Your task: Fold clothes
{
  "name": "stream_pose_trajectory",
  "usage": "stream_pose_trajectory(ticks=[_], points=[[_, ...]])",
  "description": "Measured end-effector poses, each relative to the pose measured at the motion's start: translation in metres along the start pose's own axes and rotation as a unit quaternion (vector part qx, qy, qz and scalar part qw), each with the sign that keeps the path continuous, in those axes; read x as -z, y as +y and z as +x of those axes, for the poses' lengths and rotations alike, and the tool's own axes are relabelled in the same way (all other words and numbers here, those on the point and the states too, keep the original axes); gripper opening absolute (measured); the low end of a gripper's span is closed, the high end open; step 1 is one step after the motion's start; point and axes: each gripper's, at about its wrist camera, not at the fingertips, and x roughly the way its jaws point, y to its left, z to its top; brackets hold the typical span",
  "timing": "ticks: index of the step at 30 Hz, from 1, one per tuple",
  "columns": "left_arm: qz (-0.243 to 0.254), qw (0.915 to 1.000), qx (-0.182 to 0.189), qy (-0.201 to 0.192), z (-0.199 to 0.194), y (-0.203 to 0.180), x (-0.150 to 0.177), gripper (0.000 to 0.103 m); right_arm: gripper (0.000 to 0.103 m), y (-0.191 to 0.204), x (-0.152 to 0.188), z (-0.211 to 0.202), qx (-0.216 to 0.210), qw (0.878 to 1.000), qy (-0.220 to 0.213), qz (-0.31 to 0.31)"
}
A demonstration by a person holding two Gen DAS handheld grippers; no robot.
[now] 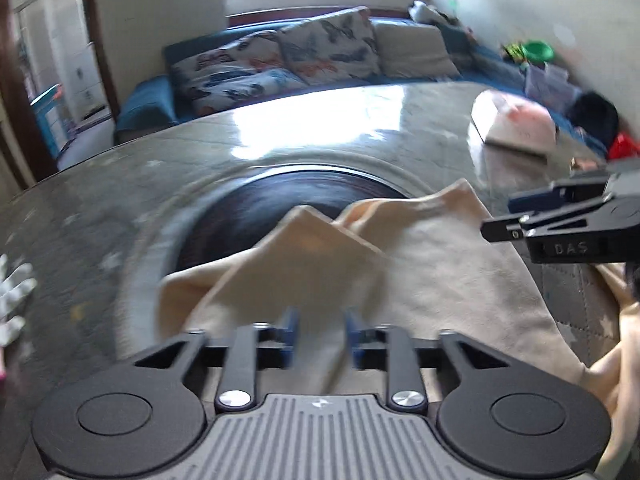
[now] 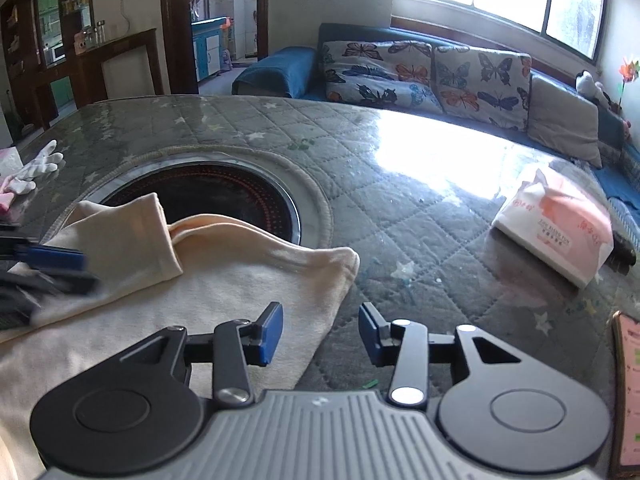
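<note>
White glove [image 2: 38, 168]: lies at the table's left edge, well apart from the folding.
Left gripper [image 1: 320, 334]: its blue pads stand apart with a strip of cream cloth running between them; the picture is blurred, so I cannot tell whether the pads touch the cloth, and they do not look clamped.
Cream garment [image 2: 224, 280]: spread at the near edge of the table [image 2: 400, 184], its far part overlapping the dark round inset [image 2: 224, 188] in the table's middle. One sleeve is laid back over the body on the left side; the other sleeve end reaches toward the right.
Right gripper [image 2: 320, 330]: jaws apart, nothing between them, poised over the garment's right edge where cloth meets the quilted cover. In the left wrist view its body reads "DAS".
Tissue pack [image 2: 556, 232]: near the table's right edge, pink and white with red printed characters too small to read.
Step in hand: judged to be the sleeve fold, with the left sleeve just laid in.
Next move: probably calls for the right gripper to pinch the right sleeve or side edge and carry it across toward the middle, keeping the laid sleeve flat.
</note>
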Motion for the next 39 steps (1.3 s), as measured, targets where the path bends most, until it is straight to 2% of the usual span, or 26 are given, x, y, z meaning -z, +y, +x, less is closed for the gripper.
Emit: stream_pose_trajectory(ticks=[3,4,7,11,14,17,21,25,28,31,33,36,39], points=[[0.009,0.9999,-0.008,0.003,0.013,-0.009,0.0,0.048,0.045,0.001,-0.002,-0.004,-0.001,1.0,-0.003,-0.007],[0.003,1.0,-0.006,0.002,0.015,-0.006,0.0,0.032,0.045,0.002,-0.002,-0.004,-0.001,1.0,-0.004,-0.008],[-0.027,0.9996,0.002,0.001,0.012,0.011,-0.001,0.006,0.045,-0.001,-0.002,-0.004,0.003,1.0,-0.004,-0.004],[-0.072,0.9971,-0.006,-0.024,-0.012,0.04,0.004,0.004,0.045,-0.003,0.001,-0.003,0.008,1.0,-0.003,0.007],[-0.114,0.9918,-0.019,-0.055,-0.039,0.067,0.011,0.004,0.045,-0.002,0.004,-0.006,0.011,1.0,-0.005,0.008],[-0.166,0.9811,-0.054,-0.084,-0.073,0.102,0.025,0.004,0.045,-0.001,0.006,-0.009,0.013,1.0,-0.006,0.008],[-0.239,0.9586,-0.123,-0.094,-0.113,0.155,0.058,0.004,0.045,0.0,0.008,-0.012,0.016,1.0,-0.007,0.007],[-0.288,0.9357,-0.194,-0.06,-0.132,0.199,0.094,0.006,0.045,-0.002,0.008,-0.013,0.017,1.0,-0.008,0.006],[-0.306,0.9266,-0.214,-0.041,-0.137,0.214,0.107,0.011,0.045,-0.003,0.007,-0.011,0.017,1.0,-0.007,0.007],[-0.288,0.9313,-0.219,-0.046,-0.139,0.206,0.1,0.02,0.045,-0.004,0.005,-0.007,0.016,1.0,-0.007,0.01],[-0.263,0.9434,-0.195,-0.052,-0.134,0.193,0.088,0.026,0.045,-0.005,0.003,-0.004,0.015,1.0,-0.006,0.012],[-0.207,0.9656,-0.148,-0.052,-0.113,0.165,0.061,0.042,0.044,-0.006,-0.001,0.002,0.013,1.0,-0.006,0.014],[-0.165,0.98,-0.104,-0.039,-0.079,0.141,0.035,0.043,0.044,-0.006,-0.004,0.006,0.011,1.0,-0.007,0.015]])
